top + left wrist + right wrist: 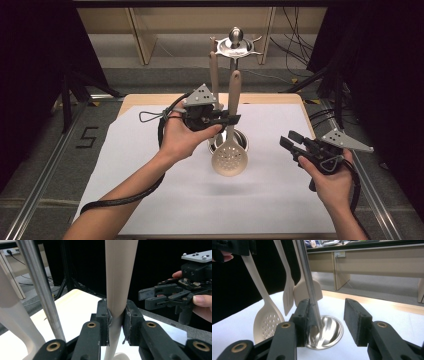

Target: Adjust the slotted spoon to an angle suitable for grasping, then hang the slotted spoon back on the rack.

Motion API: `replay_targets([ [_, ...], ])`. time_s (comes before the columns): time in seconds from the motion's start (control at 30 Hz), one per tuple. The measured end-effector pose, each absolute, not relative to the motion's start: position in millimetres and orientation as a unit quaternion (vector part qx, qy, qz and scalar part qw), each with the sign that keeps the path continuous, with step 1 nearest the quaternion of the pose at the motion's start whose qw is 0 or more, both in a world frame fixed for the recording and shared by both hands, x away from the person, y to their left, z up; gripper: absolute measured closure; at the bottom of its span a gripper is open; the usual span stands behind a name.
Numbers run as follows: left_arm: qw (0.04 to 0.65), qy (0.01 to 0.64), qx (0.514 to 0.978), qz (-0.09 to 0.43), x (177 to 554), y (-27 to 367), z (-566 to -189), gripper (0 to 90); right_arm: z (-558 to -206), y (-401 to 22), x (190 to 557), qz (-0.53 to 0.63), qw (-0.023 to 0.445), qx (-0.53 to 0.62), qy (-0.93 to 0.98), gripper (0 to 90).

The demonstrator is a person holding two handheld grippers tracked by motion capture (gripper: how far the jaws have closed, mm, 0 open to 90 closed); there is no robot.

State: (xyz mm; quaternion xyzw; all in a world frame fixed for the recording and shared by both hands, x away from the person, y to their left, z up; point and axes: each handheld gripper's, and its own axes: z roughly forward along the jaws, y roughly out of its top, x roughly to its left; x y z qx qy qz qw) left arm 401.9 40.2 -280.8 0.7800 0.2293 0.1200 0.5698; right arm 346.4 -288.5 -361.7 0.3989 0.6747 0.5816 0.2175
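Observation:
A beige perforated spoon (pixel 230 159) hangs upright over the white table sheet, its head beside the rack's round steel base (pixel 242 137). My left gripper (pixel 226 120) is shut on the spoon's handle (pixel 120 270); in the left gripper view both pads (pixel 130 315) press its sides. The rack's steel pole (pixel 234 59) rises just behind, with another beige utensil handle (pixel 214 70) hanging from its top. My right gripper (pixel 291 140) is held at the right, jaws open and pointing left toward the rack. In the right gripper view nothing sits between its pads (pixel 354 322); the pole (pixel 308 277) stands beyond the left one.
A white sheet (pixel 150 170) covers the wooden table. A slotted turner (pixel 288 297) and a solid beige utensil (pixel 308 292) hang on the rack over the base dish (pixel 332 332). Black curtains and tripod legs flank the table; cables lie on the floor behind.

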Motion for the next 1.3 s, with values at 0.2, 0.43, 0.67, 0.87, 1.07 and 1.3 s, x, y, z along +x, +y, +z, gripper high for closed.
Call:
replay_targets([
  [0.2, 0.568, 0.229, 0.782, 0.120, 404, 43, -279, 76.1, -359, -288, 349, 0.584, 0.220, 0.397, 0.673, 57.6],
  [0.43, 0.568, 0.232, 0.781, 0.116, 406, 41, -277, 76.1, -363, -291, 349, 0.580, 0.213, 0.408, 0.673, 57.6],
  [0.67, 0.565, 0.235, 0.783, 0.116, 407, 40, -275, 76.1, -359, -292, 352, 0.584, 0.220, 0.399, 0.672, 57.6],
  [0.87, 0.563, 0.236, 0.782, 0.125, 409, 38, -270, 76.1, -360, -292, 358, 0.586, 0.208, 0.403, 0.672, 57.5],
  [1.07, 0.565, 0.236, 0.781, 0.124, 412, 37, -269, 76.1, -358, -296, 355, 0.584, 0.213, 0.405, 0.670, 57.4],
  [1.3, 0.564, 0.239, 0.781, 0.123, 415, 38, -272, 76.1, -354, -296, 351, 0.583, 0.219, 0.403, 0.671, 57.4],
])
